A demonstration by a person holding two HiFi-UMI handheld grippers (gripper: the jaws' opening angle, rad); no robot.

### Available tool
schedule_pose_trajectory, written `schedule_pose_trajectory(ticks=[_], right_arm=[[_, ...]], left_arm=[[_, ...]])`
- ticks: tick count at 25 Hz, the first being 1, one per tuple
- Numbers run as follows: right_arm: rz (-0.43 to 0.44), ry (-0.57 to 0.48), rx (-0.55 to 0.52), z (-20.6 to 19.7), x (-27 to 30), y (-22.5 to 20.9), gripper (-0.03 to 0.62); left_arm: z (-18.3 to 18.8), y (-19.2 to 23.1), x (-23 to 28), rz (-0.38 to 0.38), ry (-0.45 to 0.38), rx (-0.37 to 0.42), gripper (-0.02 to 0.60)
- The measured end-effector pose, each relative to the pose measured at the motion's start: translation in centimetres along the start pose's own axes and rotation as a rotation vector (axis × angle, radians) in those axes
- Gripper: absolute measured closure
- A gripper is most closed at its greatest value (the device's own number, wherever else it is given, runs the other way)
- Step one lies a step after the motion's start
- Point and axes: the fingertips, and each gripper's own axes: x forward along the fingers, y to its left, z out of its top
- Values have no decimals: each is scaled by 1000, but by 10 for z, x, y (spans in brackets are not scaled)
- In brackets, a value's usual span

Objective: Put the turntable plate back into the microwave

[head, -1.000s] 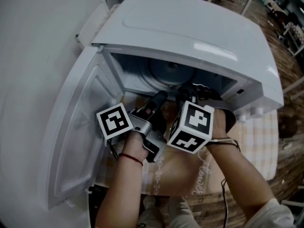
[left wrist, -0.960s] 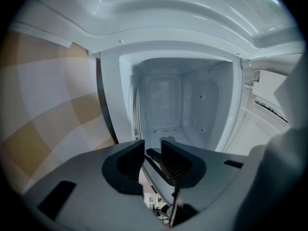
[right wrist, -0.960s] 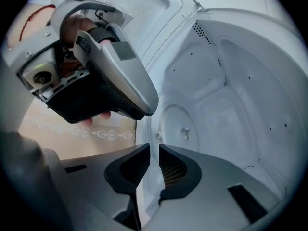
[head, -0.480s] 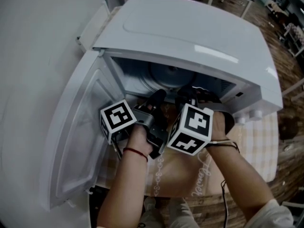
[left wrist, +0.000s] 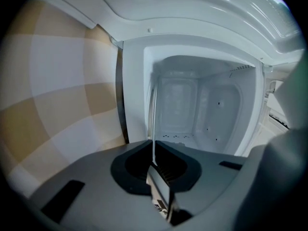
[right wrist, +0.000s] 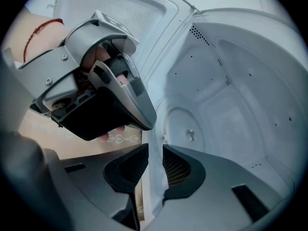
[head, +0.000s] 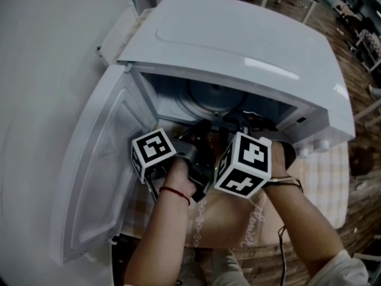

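Left gripper (left wrist: 155, 165): jaws just closed, now clamped on the plate (left wrist: 154, 129), which is seen edge-on as a thin clear line. Right gripper (right wrist: 153, 163): jaws pinched on the same glass. The plate is held at the microwave (head: 238, 34) mouth, its outline barely made out. In the head view, the jaws are hidden by the cubes (head: 153, 154).

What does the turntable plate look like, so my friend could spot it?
Start at the white microwave, its door swung open. At its mouth, in the jaws of the right gripper, is a thin clear glass plate. It is the only see-through thing there.
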Motion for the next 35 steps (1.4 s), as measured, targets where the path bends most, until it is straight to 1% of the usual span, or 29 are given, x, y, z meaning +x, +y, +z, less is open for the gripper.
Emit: schedule_pose_trajectory(ticks=[4, 7, 10, 15, 17, 21, 23, 25, 28, 32, 35], right_arm=[[-6, -10, 39, 1, -8, -1, 497], [-9, -31, 81, 3, -12, -5, 499], [-18, -53, 99, 6, -13, -6, 499], [-31, -102, 173, 7, -15, -10, 504], [-47, -124, 198, 9, -18, -15, 513], [-63, -183, 291, 12, -24, -19, 522], [-66, -198, 331, 12, -24, -19, 523], [-66, -198, 352, 10, -22, -16, 523], [-62, -189, 355, 8, -20, -12, 523], [-34, -162, 329, 3, -19, -4, 530], [-13, -149, 296, 3, -22, 3, 534]], left_arm=[[-2, 0, -1, 6, 5, -1, 565], [-5, 0, 2, -5, 20, 2, 565], [-6, -2, 0, -20, 25, 15, 563], [-8, -8, -1, -50, 35, 44, 523], [-9, -12, -3, -64, 43, 86, 523], [-12, -28, -6, -115, 44, 222, 535], [-12, -29, -6, -114, 46, 270, 535], [-12, -28, -7, -107, 46, 294, 541], [-14, -24, -9, -108, 48, 297, 541], [-19, -22, -13, -137, 47, 245, 552], [-23, -23, -17, -152, 51, 226, 563]])
